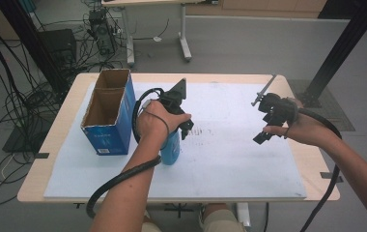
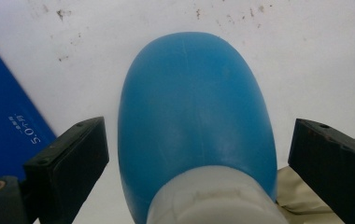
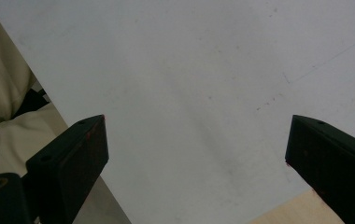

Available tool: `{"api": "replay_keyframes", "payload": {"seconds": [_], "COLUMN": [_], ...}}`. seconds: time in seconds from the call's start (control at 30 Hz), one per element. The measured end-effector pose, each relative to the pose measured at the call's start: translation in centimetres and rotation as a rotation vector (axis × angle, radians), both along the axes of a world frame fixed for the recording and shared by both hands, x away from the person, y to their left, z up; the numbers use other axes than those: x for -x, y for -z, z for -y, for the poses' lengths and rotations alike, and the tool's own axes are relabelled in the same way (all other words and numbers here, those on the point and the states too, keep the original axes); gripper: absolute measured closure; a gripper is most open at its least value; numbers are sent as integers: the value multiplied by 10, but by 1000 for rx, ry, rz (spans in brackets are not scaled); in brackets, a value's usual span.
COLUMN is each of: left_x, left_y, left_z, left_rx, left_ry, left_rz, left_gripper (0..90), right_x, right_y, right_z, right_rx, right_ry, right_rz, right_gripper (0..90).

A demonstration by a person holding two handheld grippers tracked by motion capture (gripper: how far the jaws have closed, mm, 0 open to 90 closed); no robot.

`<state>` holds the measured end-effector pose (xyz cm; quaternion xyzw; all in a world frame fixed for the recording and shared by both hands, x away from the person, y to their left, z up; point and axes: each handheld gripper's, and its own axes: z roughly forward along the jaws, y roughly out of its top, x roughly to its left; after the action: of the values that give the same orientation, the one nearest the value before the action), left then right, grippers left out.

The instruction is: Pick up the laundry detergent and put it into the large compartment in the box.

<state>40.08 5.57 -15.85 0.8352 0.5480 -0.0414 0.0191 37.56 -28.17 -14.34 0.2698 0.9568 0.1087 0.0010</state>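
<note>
From above, the left gripper (image 1: 184,126) hangs over a blue bottle (image 1: 171,151) that stands upright on the white mat (image 1: 230,164), just beside a blue cardboard box (image 1: 108,113) with its top open. The person's hand and the gripper body cover the bottle's upper part there, so the cap cannot be seen from that angle. The left gripper view fills this in: it looks straight down on the bottle (image 2: 194,116), showing a smooth, rounded, matte blue plastic body and a white cap at the bottom edge, partly cut off. The two black jaws stand wide on either side of the bottle, with a clear strip of mat between each jaw and the plastic, so nothing is gripped. A corner of the box (image 2: 7,135) shows at the left, glossy blue with small white print too small to read.

The right gripper (image 1: 268,126) is held above the right part of the mat, well apart from the bottle. Its own view shows the jaws spread wide over bare mat (image 3: 199,93), which looks slightly scuffed, with the pale wooden table edge (image 3: 287,210) at the bottom and beige cloth at the left.

The box's inside is plain brown card; whether it holds anything cannot be made out
</note>
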Motion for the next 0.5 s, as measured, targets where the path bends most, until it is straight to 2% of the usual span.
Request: {"api": "replay_keyframes", "payload": {"seconds": [0.5], "left_x": [0], "left_y": [-1], "left_z": [-1], "left_rx": [5], "left_ry": [1], "left_rz": [0], "left_gripper": [55], "right_x": [-1], "right_y": [1], "right_z": [0], "right_rx": [-1], "right_ry": [1], "right_rz": [-1], "right_gripper": [57]}}
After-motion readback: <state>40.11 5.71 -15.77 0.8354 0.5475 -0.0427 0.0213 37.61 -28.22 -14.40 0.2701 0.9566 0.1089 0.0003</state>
